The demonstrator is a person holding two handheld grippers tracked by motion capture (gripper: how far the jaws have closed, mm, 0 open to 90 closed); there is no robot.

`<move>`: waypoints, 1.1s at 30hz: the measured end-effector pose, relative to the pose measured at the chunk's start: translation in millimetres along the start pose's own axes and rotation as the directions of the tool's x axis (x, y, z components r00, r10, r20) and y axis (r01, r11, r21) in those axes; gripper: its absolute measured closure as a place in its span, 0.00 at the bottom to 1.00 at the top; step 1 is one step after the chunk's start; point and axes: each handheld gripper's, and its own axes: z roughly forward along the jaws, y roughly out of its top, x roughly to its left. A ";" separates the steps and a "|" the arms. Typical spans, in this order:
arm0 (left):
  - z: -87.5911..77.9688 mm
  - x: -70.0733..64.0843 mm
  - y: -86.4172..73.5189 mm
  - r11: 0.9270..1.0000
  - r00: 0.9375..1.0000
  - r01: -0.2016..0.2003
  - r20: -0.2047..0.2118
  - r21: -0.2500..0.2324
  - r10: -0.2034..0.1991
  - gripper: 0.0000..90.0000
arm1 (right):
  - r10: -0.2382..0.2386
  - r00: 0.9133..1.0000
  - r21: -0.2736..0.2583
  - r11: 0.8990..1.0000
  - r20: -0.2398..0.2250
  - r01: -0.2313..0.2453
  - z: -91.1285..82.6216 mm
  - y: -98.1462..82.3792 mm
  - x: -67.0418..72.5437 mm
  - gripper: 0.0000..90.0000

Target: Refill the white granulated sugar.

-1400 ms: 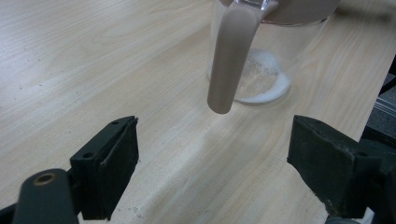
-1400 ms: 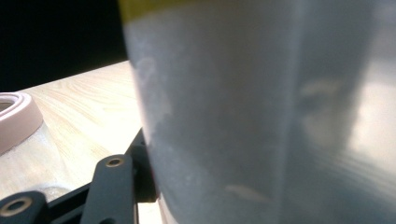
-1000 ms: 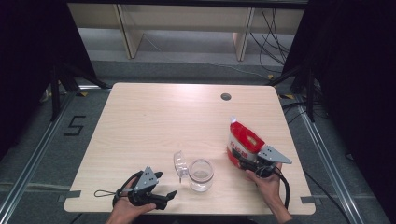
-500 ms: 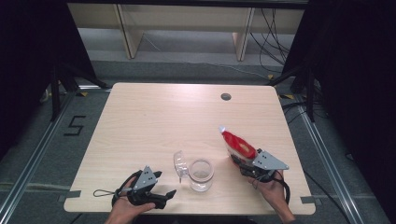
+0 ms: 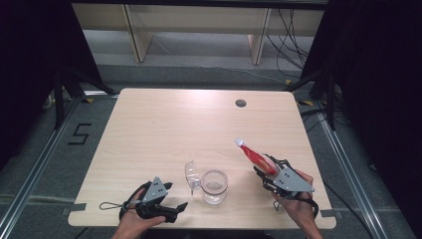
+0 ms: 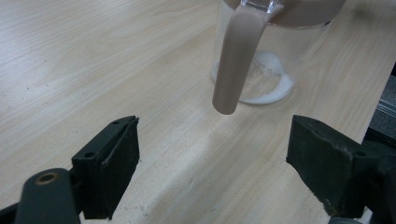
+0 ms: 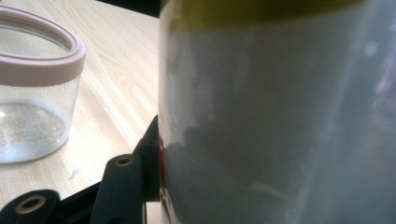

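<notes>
Light wooden table (image 5: 164,129) seen from above, with a person's two hands entering at the near edge, each carrying a two-jaw gripper

Right gripper (image 5: 263,172), near right of the table: its jaws are clamped on a red and white packet (image 5: 254,155), which slants up and away to the far left, its pale top end pointing toward the table's middle. In the right gripper view the packet (image 7: 280,116) stands close before the camera as a broad whitish surface with a yellow-green band along its top and a trace of red at its lower left, where one black jaw presses against its side

Glass jar (image 5: 214,186), near centre of the table, between the two grippers: upright, open-topped, clear, with a pale pink band around its mouth. A thin layer of white grains lies on its bottom, as the right gripper view (image 7: 32,93) and the left gripper view (image 6: 271,56) both show. Its clear hinged lid (image 5: 191,174) hangs open on the left side of the jar; in the left gripper view a pinkish strap (image 6: 236,56) drops from the rim down to the table

Left gripper (image 5: 169,199), near left of the table, held low just beside the jar: its jaws are spread wide with bare tabletop between them, pointing to the right toward the jar

Small dark round hole (image 5: 241,103) in the far right part of the tabletop
</notes>
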 end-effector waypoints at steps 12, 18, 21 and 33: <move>0.6 1.0 -0.6 1.000 1.000 0.003 -0.013 -0.007 -0.003 0.18 | -0.290 0.957 0.028 0.957 0.018 0.289 -16.3 15.8 9.6 0.55; 0.8 0.1 -0.6 1.000 1.000 0.015 -0.006 -0.019 -0.015 0.18 | -0.393 0.919 0.044 0.919 0.028 0.392 -19.4 22.6 13.0 0.55; 1.3 0.0 -0.5 1.000 1.000 0.015 -0.006 -0.019 -0.015 0.18 | -0.465 0.885 0.083 0.884 0.038 0.461 -21.6 26.1 19.4 0.55; 0.0 0.9 0.1 1.000 1.000 -0.010 -0.017 0.011 0.010 0.18 | -0.576 0.816 0.110 0.815 0.044 0.570 -19.3 27.2 26.1 0.55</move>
